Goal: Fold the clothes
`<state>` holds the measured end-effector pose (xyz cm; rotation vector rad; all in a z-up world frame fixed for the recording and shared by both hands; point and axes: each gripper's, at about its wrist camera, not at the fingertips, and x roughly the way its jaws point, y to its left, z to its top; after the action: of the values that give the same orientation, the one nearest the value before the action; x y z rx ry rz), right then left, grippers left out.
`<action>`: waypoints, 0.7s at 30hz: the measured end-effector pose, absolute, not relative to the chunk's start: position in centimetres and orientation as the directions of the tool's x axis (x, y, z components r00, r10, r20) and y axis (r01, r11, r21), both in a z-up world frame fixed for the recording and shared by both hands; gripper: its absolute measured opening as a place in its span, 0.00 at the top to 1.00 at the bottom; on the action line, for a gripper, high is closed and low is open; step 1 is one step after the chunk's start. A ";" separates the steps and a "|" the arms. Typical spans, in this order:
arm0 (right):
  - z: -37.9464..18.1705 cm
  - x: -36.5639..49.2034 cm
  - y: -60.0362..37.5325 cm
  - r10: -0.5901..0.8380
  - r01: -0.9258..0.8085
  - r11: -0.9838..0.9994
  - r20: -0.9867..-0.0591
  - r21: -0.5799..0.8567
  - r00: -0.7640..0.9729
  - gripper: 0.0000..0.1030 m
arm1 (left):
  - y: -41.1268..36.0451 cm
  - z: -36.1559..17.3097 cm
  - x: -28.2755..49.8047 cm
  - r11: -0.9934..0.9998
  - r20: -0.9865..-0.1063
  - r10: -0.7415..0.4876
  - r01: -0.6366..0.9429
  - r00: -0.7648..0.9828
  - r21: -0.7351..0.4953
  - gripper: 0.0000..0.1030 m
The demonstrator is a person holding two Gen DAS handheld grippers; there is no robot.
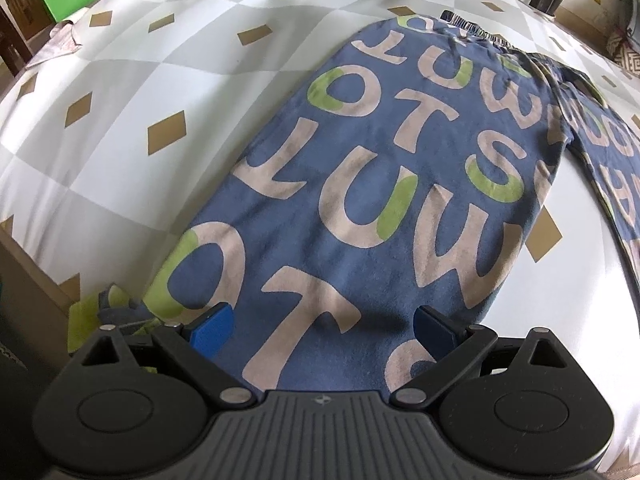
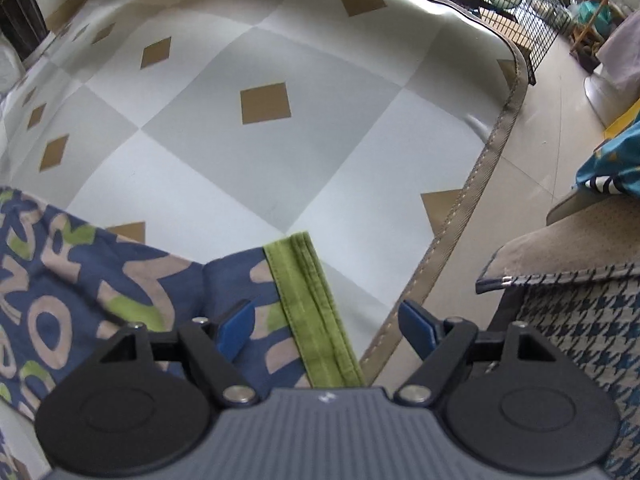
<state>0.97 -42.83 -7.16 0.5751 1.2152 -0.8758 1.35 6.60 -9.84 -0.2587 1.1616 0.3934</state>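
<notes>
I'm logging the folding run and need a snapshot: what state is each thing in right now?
Blue lettered trousers: spread flat on the mat, legs apart, not yet folded.
Green cuff: flat, lying between the right jaws, not gripped.
Left gripper: jaws open over one trouser leg, holding nothing.
Right gripper: jaws open, holding nothing.
Checked mat: laid flat.

Blue trousers [image 1: 360, 184] printed with large beige and green letters, spread flat over a checked mat. Dark gathered waistband [image 1: 476, 28] at the far end, one leg stretched toward the near edge, the other angled off right. Green cuff [image 2: 308, 304] lay flat near the mat's taped border.
</notes>
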 end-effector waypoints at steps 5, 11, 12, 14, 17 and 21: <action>-8.2 1.5 -42.3 -0.291 0.802 0.585 -0.954 -0.119 0.071 0.23 | 6.4 -10.0 1.5 0.906 -0.925 0.173 -0.424 0.338 0.014 0.05; -8.6 1.2 -42.5 -0.437 0.801 0.494 -0.893 -0.339 -0.108 0.18 | 6.3 -10.0 1.5 0.909 -0.925 0.178 -0.417 0.336 0.024 0.05; -8.8 0.9 -42.7 -0.443 0.812 0.462 -0.886 -0.358 -0.138 0.18 | 6.3 -10.0 1.5 0.909 -0.925 0.179 -0.417 0.336 0.024 0.05; -8.6 0.5 -43.0 -0.433 0.836 0.433 -0.891 -0.337 -0.134 0.19 | 6.4 -10.0 1.4 0.908 -0.925 0.180 -0.419 0.335 0.025 0.05; -7.3 0.8 -42.3 -0.478 0.835 0.453 -0.876 -0.312 -0.068 0.21 | 6.5 -10.0 1.4 0.905 -0.924 0.186 -0.425 0.334 0.029 0.05; -6.0 1.2 -41.0 -0.486 0.818 0.522 -0.872 -0.240 0.054 0.20 | 6.4 -10.0 1.4 0.905 -0.922 0.193 -0.424 0.335 0.036 0.05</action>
<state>1.16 -41.03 -6.03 0.3616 1.1340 -1.0234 1.41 6.37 -9.97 -0.2267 1.1635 0.4071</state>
